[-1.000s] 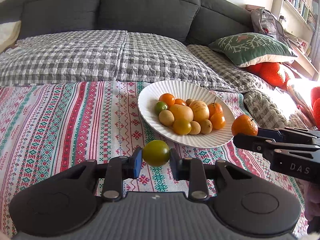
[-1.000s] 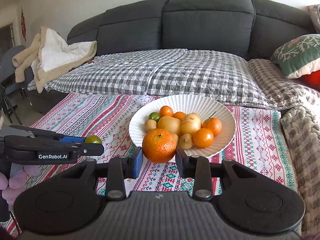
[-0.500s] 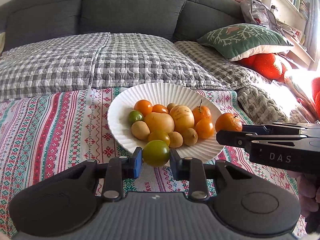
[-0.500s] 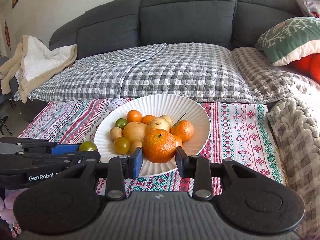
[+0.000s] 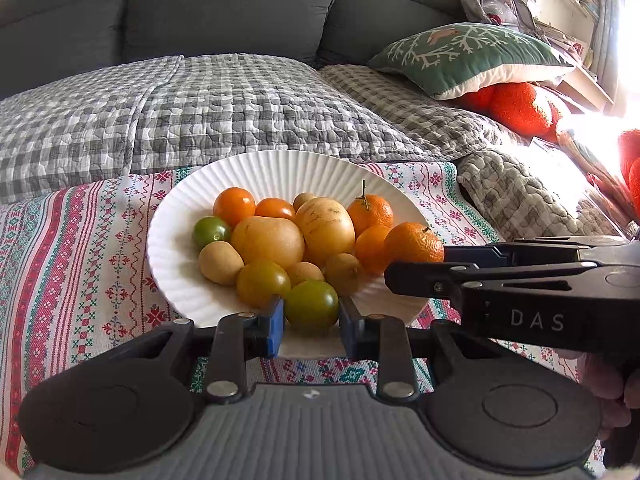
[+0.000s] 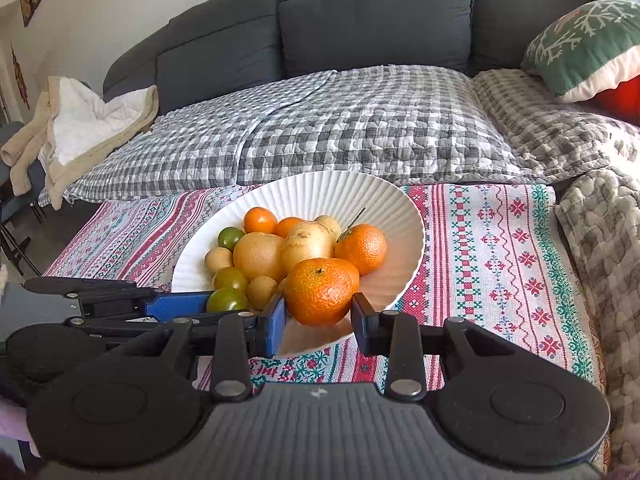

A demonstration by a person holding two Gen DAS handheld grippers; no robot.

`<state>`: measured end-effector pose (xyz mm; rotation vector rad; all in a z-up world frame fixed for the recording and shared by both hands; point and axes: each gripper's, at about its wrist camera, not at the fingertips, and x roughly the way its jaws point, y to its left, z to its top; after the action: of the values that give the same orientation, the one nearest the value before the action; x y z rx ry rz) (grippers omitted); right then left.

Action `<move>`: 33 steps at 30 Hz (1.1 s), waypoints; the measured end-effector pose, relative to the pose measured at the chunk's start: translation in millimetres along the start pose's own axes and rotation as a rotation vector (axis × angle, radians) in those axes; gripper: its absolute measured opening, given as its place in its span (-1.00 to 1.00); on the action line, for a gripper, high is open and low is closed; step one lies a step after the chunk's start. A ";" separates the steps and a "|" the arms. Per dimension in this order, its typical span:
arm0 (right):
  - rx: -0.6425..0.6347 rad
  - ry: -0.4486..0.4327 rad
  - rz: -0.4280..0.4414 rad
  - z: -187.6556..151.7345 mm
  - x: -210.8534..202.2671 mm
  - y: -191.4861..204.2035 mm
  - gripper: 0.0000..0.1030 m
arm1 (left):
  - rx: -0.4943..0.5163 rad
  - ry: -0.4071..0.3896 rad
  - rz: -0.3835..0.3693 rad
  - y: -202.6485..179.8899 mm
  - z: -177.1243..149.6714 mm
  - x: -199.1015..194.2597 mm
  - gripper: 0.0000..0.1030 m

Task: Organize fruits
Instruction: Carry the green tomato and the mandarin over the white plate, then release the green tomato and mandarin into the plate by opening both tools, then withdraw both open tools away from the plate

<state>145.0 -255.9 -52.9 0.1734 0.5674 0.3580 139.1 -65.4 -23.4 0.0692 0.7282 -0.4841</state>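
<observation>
A white ribbed plate (image 5: 280, 168) (image 6: 384, 204) holds several oranges, tomatoes and yellow fruits on the patterned cloth. My left gripper (image 5: 311, 316) is shut on a green tomato (image 5: 311, 304) over the plate's near rim; the tomato also shows in the right wrist view (image 6: 226, 299). My right gripper (image 6: 318, 312) is shut on an orange mandarin (image 6: 319, 291) over the plate's near right rim; the mandarin also shows in the left wrist view (image 5: 414, 242).
The patterned cloth (image 6: 496, 248) covers the table. A grey sofa with a checked quilt (image 6: 340, 128) stands behind. A green cushion (image 5: 464, 56) and orange plush items (image 5: 520, 106) lie at the right. A beige blanket (image 6: 80, 128) lies at the left.
Both grippers have moved forward with their fruits, from in front of the plate to over its near rim. Both stay shut.
</observation>
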 end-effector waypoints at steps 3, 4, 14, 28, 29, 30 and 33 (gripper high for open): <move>0.012 0.000 0.009 1.5 2.2 -2.1 -0.39 | -0.001 -0.005 -0.005 1.4 0.0 2.7 -0.47; 0.012 -0.001 0.009 1.5 2.7 -2.3 -0.38 | 0.002 -0.008 -0.007 1.5 -0.3 3.2 -0.47; 0.046 -0.010 -0.008 2.6 5.3 -4.8 -0.32 | 0.037 -0.026 -0.001 0.0 -2.7 0.7 -0.37; 0.065 -0.015 -0.003 7.4 -16.9 2.4 0.18 | -0.052 -0.022 0.082 4.0 -0.3 -33.0 0.36; 0.068 -0.016 -0.016 6.9 -20.5 2.2 0.18 | -0.058 -0.016 0.090 4.7 -0.1 -37.0 0.41; 0.070 -0.021 -0.027 6.2 -24.3 2.1 0.19 | -0.071 -0.012 0.101 6.0 -0.3 -42.5 0.51; 0.093 -0.030 -0.071 3.0 -36.7 0.7 0.26 | -0.108 -0.006 0.131 9.4 -2.3 -57.3 0.68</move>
<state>117.7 -269.2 -32.0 0.2474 0.5593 0.2597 105.1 -33.6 11.3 0.0140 0.7377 -0.3194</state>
